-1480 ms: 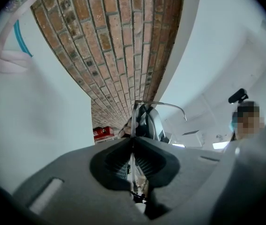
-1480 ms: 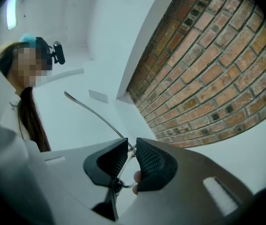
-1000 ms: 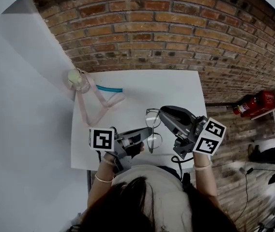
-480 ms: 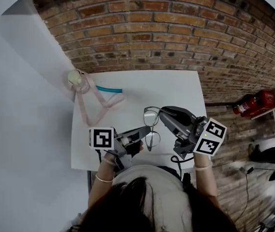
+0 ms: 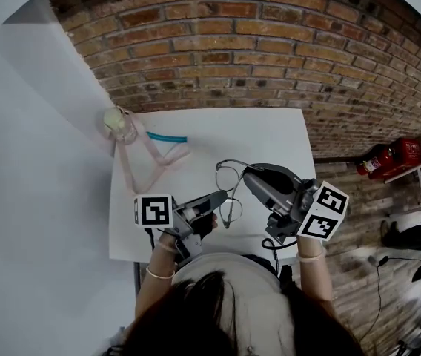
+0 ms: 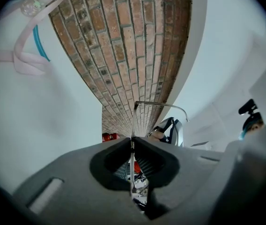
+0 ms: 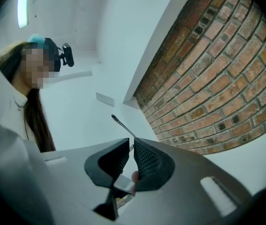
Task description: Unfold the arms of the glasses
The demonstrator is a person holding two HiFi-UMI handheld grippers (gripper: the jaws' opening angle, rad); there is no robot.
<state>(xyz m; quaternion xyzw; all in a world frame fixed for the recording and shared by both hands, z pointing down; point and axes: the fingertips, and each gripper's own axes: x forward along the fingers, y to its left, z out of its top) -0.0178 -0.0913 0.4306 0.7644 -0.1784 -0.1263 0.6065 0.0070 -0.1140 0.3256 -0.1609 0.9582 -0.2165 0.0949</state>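
Observation:
Thin metal-framed glasses (image 5: 227, 190) hang in the air over the near part of the white table (image 5: 270, 136), held between both grippers. My left gripper (image 5: 221, 197) comes in from the left and is shut on the frame; in the left gripper view the wire frame (image 6: 134, 118) rises straight out of the pinched jaws of that gripper (image 6: 132, 144). My right gripper (image 5: 247, 175) is shut on one arm of the glasses. That arm's dark tip (image 7: 120, 124) pokes out past the nearly closed right gripper (image 7: 131, 146).
At the table's far left stand a small clear jar (image 5: 119, 122) with a pink strap (image 5: 140, 162) and a teal stick (image 5: 167, 136). A brick wall (image 5: 270, 50) runs behind the table. A red extinguisher (image 5: 388, 158) lies on the floor at the right.
The lenses have swung left and away from the right gripper, which keeps hold of the arm. The left gripper has shifted slightly left with the frame.

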